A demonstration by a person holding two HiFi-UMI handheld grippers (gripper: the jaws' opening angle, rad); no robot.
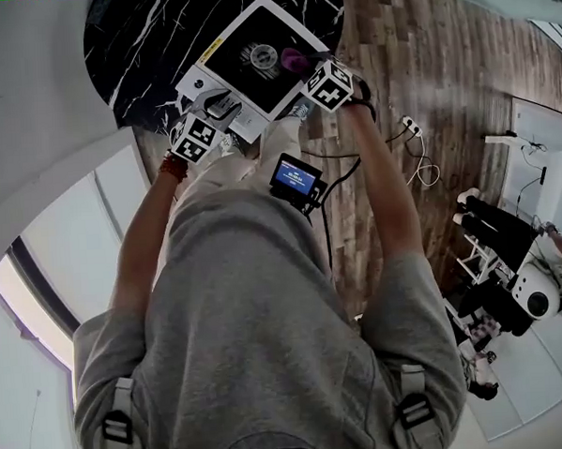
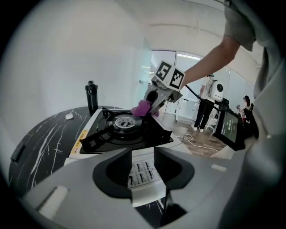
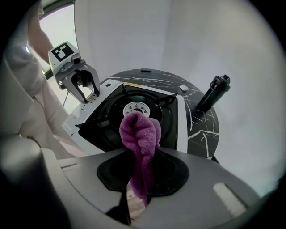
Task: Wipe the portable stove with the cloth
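Observation:
The portable stove [image 1: 253,56], white with a black top and a round burner [image 2: 123,121], stands on a black marble table [image 1: 149,38]. My left gripper [image 1: 220,107] straddles the stove's white front edge [image 2: 143,174]; its pads sit against that labelled panel, gripping it. My right gripper [image 3: 143,154] is shut on a bunched purple cloth [image 3: 139,132], pointing steeply down over the stove. In the left gripper view the cloth [image 2: 142,108] hangs at the burner's far right side, at or just above the black top. The right gripper view shows the left gripper [image 3: 87,94] at the stove's near left corner.
A black bottle [image 3: 213,91] stands on the table behind the stove, with a small white object [image 3: 182,88] near it. A blue-screened device [image 1: 295,178] hangs at the person's waist. Cables [image 1: 418,155] lie on the wood floor; a white robot [image 1: 534,295] stands at right.

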